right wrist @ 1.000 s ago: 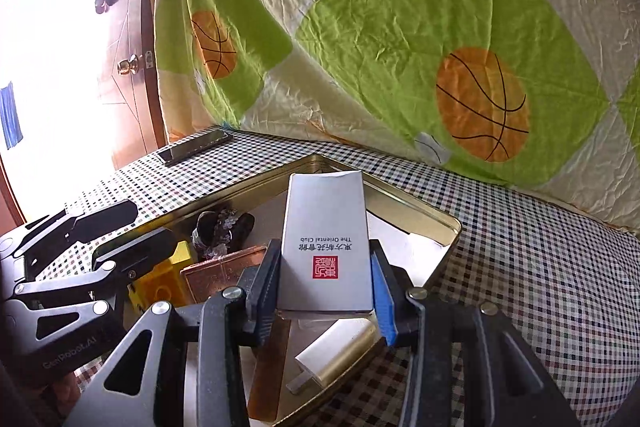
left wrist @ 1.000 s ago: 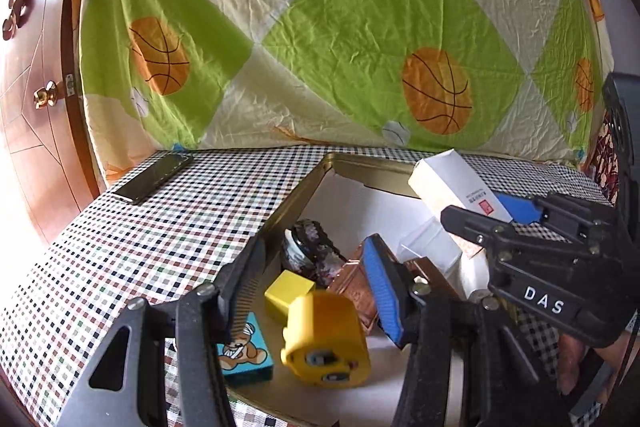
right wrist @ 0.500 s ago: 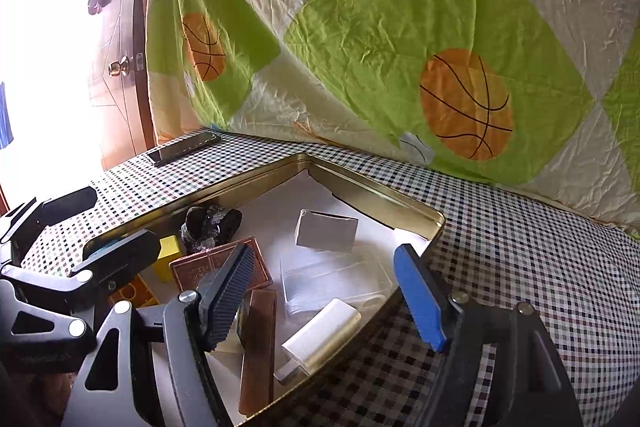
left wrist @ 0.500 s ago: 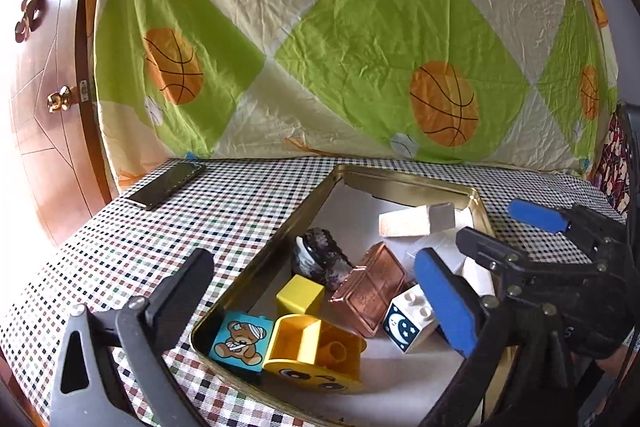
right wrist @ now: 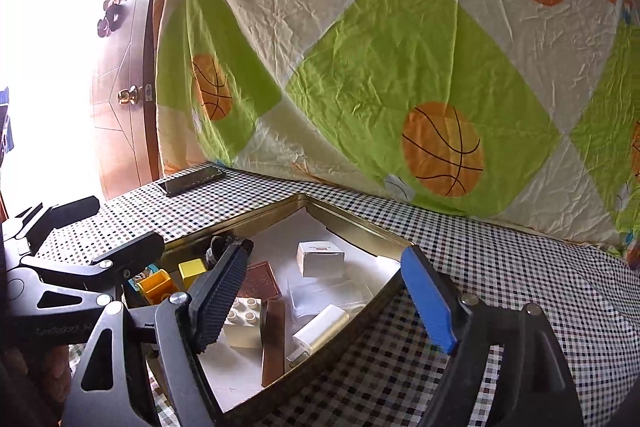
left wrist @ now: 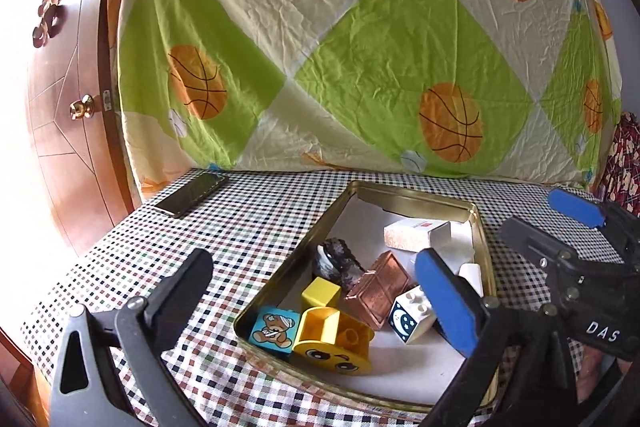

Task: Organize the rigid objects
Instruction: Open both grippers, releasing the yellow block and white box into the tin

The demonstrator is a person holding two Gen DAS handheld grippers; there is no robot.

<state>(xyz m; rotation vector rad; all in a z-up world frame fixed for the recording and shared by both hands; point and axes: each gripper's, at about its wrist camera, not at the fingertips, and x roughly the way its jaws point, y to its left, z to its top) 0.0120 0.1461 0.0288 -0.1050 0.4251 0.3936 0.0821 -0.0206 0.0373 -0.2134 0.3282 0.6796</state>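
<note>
Inside one gold tin (left wrist: 482, 227): three yellow blocks (left wrist: 320, 293), one white box (left wrist: 414, 234); left gripper (left wrist: 316, 303) gapes empty, right gripper (right wrist: 324, 291) opening, empty.

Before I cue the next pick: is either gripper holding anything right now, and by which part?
Nothing is held. The left gripper is open and empty; the right gripper is opening with nothing between its jaws. The white box lies in the tin.
</note>
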